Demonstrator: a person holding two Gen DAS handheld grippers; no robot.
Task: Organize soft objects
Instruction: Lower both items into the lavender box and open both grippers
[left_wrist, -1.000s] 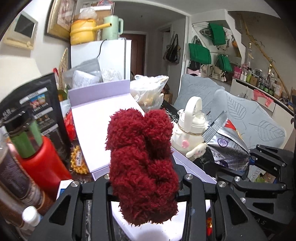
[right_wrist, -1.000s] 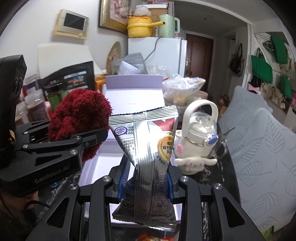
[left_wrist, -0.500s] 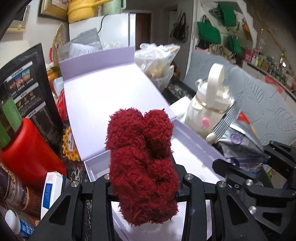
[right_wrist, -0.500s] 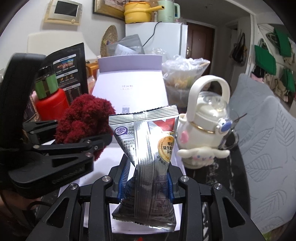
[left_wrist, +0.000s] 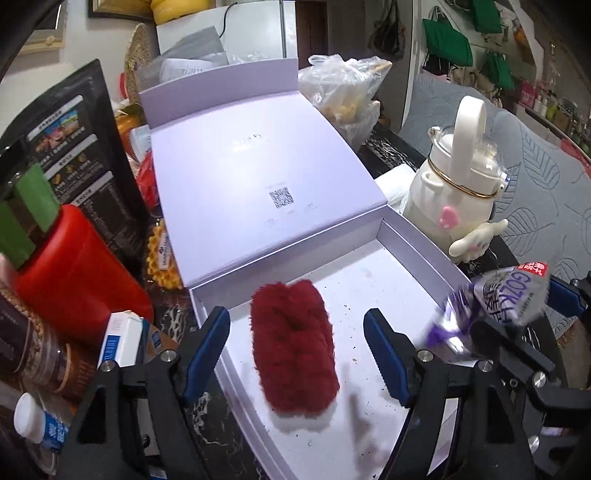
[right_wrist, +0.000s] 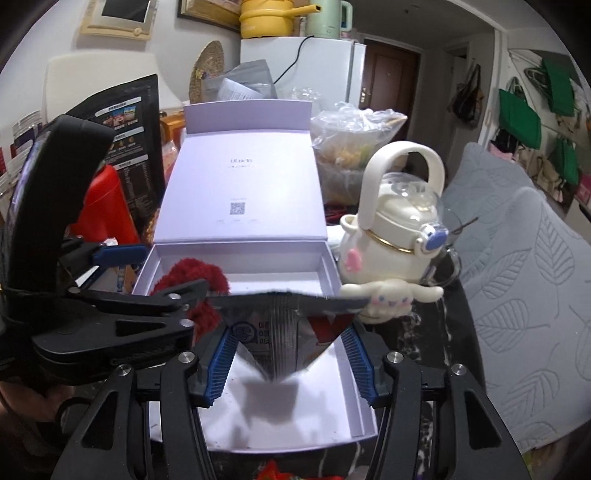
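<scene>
A moment before, the red fluffy thing (left_wrist: 293, 345) was pinched tight and held up in the air, but now it had dropped out and lay flat on the white floor of the open box (left_wrist: 417, 236), close to the box's left wall. The left gripper (left_wrist: 295, 347) had just been opening its jaws, and they stood wide apart on both sides of the fluffy thing without touching it, because its job of letting go was done. The shiny snack bag (right_wrist: 284, 332) had been squeezed upright too, and now it was tipped over and blurry, falling down between the blue pads (right_wrist: 219, 363). The right gripper (right_wrist: 288, 363) had just been opening as well, not as wide, and I could not see the pads pressing on the bag any more. Both grippers pointed down over the box so the soft things would land inside it. The box lid (left_wrist: 255, 177) leaned back out of the way. A white kettle-shaped bottle (right_wrist: 397, 236) stood just beside the box on the right, and a red bottle (left_wrist: 77, 273) stood on the left
</scene>
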